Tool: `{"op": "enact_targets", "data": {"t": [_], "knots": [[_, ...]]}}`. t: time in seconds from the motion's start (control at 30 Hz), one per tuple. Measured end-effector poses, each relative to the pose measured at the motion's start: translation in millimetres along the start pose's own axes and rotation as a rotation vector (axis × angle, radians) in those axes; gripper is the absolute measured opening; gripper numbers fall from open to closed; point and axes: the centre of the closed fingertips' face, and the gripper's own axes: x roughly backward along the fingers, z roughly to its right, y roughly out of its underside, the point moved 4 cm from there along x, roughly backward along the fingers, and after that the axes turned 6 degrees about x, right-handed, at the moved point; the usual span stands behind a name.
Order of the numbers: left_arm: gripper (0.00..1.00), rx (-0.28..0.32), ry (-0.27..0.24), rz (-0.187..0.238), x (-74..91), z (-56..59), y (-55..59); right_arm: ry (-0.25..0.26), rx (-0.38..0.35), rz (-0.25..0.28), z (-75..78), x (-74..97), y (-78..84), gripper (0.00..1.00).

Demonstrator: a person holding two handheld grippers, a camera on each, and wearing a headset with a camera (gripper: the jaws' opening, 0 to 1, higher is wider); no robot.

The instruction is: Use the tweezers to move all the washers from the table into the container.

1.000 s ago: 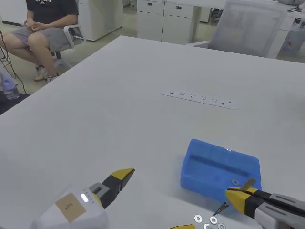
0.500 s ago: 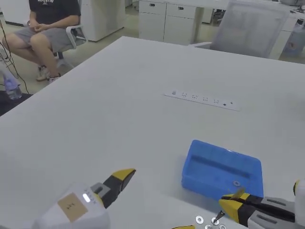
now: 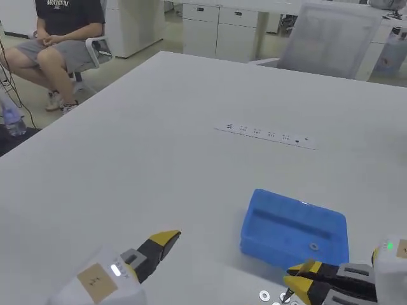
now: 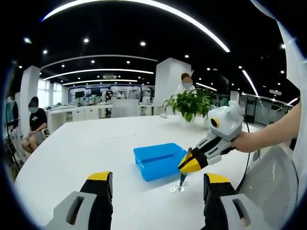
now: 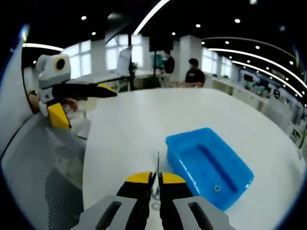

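Observation:
A blue container [image 3: 294, 227] sits on the white table [image 3: 159, 146] with one washer [image 3: 313, 246] inside. Two more washers [image 3: 264, 295] lie on the table just in front of it. My right gripper [image 3: 297, 281] is shut on thin tweezers [image 5: 158, 165], whose tip hangs right over those loose washers [image 4: 180, 189]. I cannot tell whether the tip holds one. My left gripper [image 4: 158, 191] stands open with nothing between its jaws, to the left of the container; one of its fingers [image 3: 159, 243] points at the box.
A flat power strip [image 3: 266, 134] is set into the table behind the container. A person sits on a chair [image 3: 54, 38] off the far left corner. Cabinets and an office chair [image 3: 331, 38] stand beyond the table's far edge.
My right gripper has drawn back toward me and down, bringing the tweezers' tip onto the loose washers. The left gripper has stayed put.

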Motion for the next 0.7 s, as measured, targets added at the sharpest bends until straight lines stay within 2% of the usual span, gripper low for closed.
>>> {"op": "enact_targets", "data": {"t": [0.13,0.17,0.2,0.3,0.43,0.63,0.7], "knots": [[0.78,0.000,0.000,-0.003,0.1,0.0,0.6,-0.010,0.017,-0.013,1.8,-3.4,-2.7,0.02],[0.78,0.000,0.001,-0.002,0.1,0.0,0.4,-0.011,-0.002,-0.018,2.7,-3.4,-2.8,0.01],[0.78,0.000,0.001,0.000,0.2,0.1,0.2,-0.011,-0.055,-0.012,3.6,-3.6,-2.8,0.01],[0.78,0.000,-0.002,0.000,0.4,-0.2,0.1,-0.005,-0.105,-0.005,8.7,-0.6,-2.2,0.01],[0.78,0.005,-0.007,0.005,0.9,-0.9,-0.8,-0.002,-0.209,0.074,16.1,8.8,-14.3,0.01],[0.78,0.002,-0.004,0.005,0.6,-0.2,-1.0,0.026,-0.292,0.182,37.5,29.4,-34.4,0.01],[0.77,0.002,-0.005,0.004,0.7,-0.6,-0.6,0.043,-0.297,0.202,45.2,35.5,-39.8,0.01]]}}
